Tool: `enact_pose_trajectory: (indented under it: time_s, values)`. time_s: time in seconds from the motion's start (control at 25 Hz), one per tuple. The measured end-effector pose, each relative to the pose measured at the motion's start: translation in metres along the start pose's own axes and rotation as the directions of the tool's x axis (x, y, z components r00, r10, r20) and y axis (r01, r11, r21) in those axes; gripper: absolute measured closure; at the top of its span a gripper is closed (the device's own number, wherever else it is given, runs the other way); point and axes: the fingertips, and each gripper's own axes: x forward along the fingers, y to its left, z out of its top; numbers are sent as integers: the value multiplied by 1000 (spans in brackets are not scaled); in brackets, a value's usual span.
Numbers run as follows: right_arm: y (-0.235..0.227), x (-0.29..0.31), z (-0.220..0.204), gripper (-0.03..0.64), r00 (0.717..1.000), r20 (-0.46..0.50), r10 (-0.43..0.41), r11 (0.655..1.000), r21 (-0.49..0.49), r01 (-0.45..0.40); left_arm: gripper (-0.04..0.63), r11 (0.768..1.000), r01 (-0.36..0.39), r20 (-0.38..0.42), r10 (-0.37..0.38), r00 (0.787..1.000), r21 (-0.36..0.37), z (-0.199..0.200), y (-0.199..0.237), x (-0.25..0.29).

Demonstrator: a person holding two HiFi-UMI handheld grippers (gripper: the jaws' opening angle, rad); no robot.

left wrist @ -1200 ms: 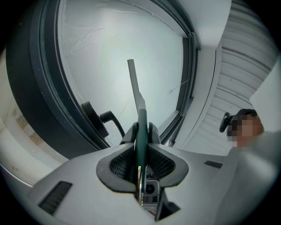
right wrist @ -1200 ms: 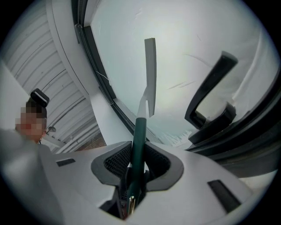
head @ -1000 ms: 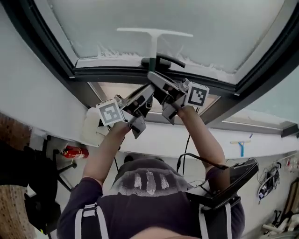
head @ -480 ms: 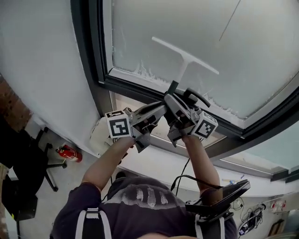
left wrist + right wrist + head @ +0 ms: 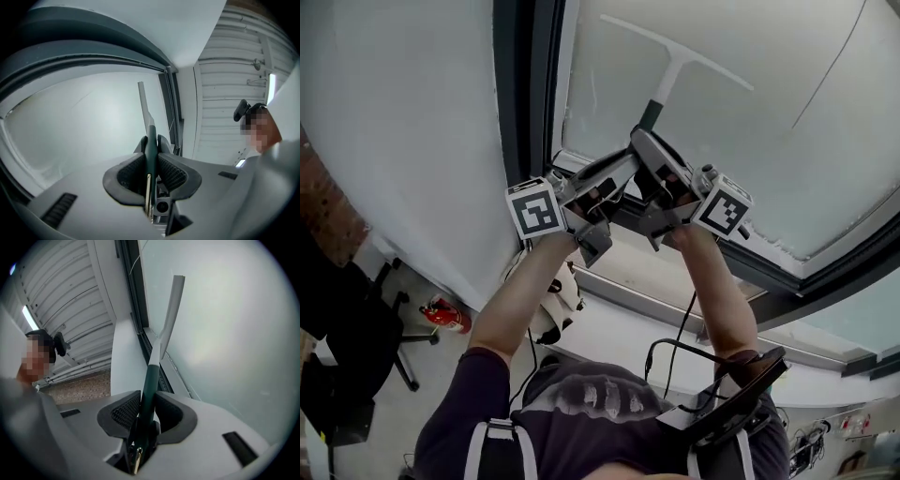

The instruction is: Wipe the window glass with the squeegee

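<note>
While both grippers meet near the middle of the head view, the squeegee [image 5: 668, 80] rises from them toward the upper centre. Its white blade lies slantwise across the window glass [image 5: 797, 122]; whether the blade presses on the pane cannot be told. The left gripper [image 5: 622, 163] comes in from the left and the right gripper [image 5: 643, 141] from the right, the two touching or nearly so around the tool's dark green handle.

Seen from the left gripper view, the left gripper [image 5: 151, 146] has its ribbed pads clamped on that handle, and the squeegee [image 5: 142, 101] stands edge-on above it. Seen from the right gripper view, the right gripper [image 5: 146, 401] is likewise clamped on the handle, with the squeegee [image 5: 170, 310] tilting up to the right.

A dark window frame [image 5: 525, 112] runs down the left of the pane, beside a pale wall [image 5: 394, 141]. At the lower left of the head view lies a red fire extinguisher [image 5: 445, 314].
</note>
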Motion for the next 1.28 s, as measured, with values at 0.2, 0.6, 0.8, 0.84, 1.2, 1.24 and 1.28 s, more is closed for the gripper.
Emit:
enact_pose_trajectory:
  time_s: [0.2, 0.6, 0.8, 0.84, 1.2, 1.24, 1.28]
  values:
    - [-6, 54, 46, 518, 1000, 20, -8, 998, -61, 9, 497, 994, 82, 37, -79, 996, -70, 65, -3, 31]
    - [-27, 84, 85, 518, 998, 62, -26, 995, -91, 32, 497, 984, 141, 81, -133, 988, -107, 105, 10, 63]
    - [-28, 86, 84, 518, 999, 51, -20, 995, -96, 25, 497, 980, 173, 84, -165, 983, -103, 103, 12, 64]
    - [-28, 86, 84, 518, 998, 52, -19, 995, -101, 24, 497, 979, 176, 79, -168, 983, -100, 103, 12, 64]
    - [-15, 88, 89, 518, 996, 80, 39, 987, -158, -26, 497, 972, 228, 86, -222, 971, -63, 107, 3, 64]
    - [-14, 89, 89, 518, 996, 82, 47, 987, -156, -34, 497, 972, 229, 90, -223, 971, -60, 107, 3, 65]
    - [-15, 89, 89, 518, 995, 82, 52, 988, -152, -39, 497, 973, 226, 89, -220, 971, -55, 108, 4, 65]
